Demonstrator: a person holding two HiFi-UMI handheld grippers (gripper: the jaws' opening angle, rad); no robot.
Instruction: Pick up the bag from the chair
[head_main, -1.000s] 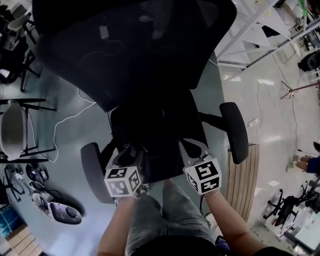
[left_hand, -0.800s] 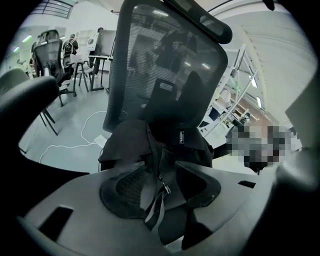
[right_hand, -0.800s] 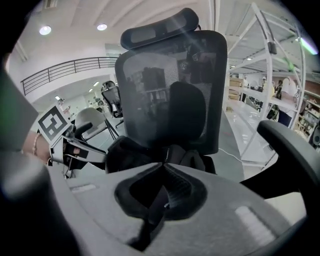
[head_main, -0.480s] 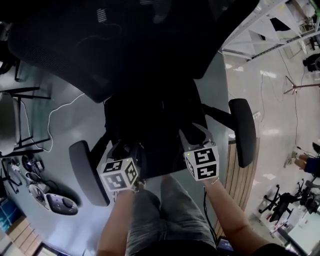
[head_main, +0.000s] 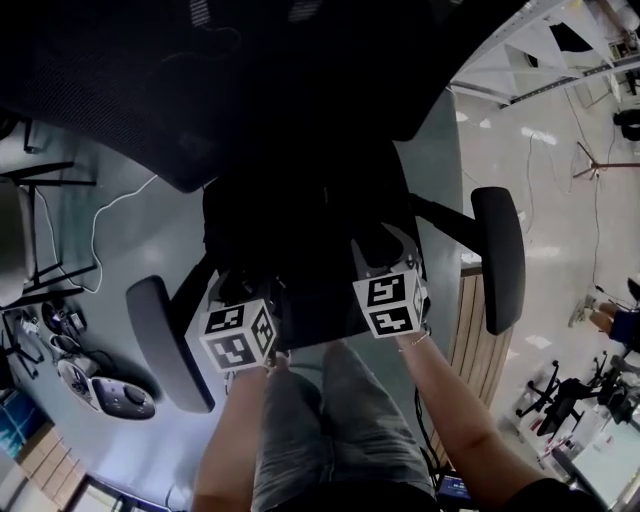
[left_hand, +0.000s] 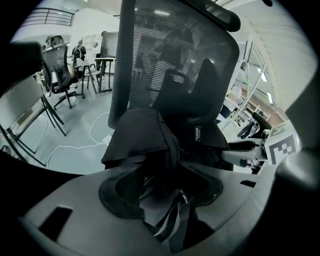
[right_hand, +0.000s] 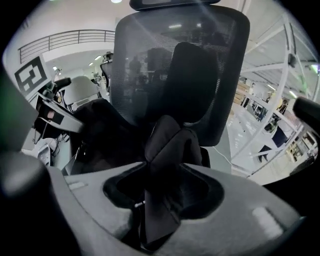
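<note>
From the head view, the black bag sits on the chair seat, with your left gripper and right gripper at its near edge. Left gripper view: jaws just opened wide, the straps loose between them. Right gripper view: jaws just sprung apart too, with a fold of bag fabric between them.

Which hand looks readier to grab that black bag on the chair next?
Probably right. Both tongs have just been opening over the bag. A raised fold of it stands squarely between the right tongs; between the left tongs lie only slack cloth and straps.
</note>
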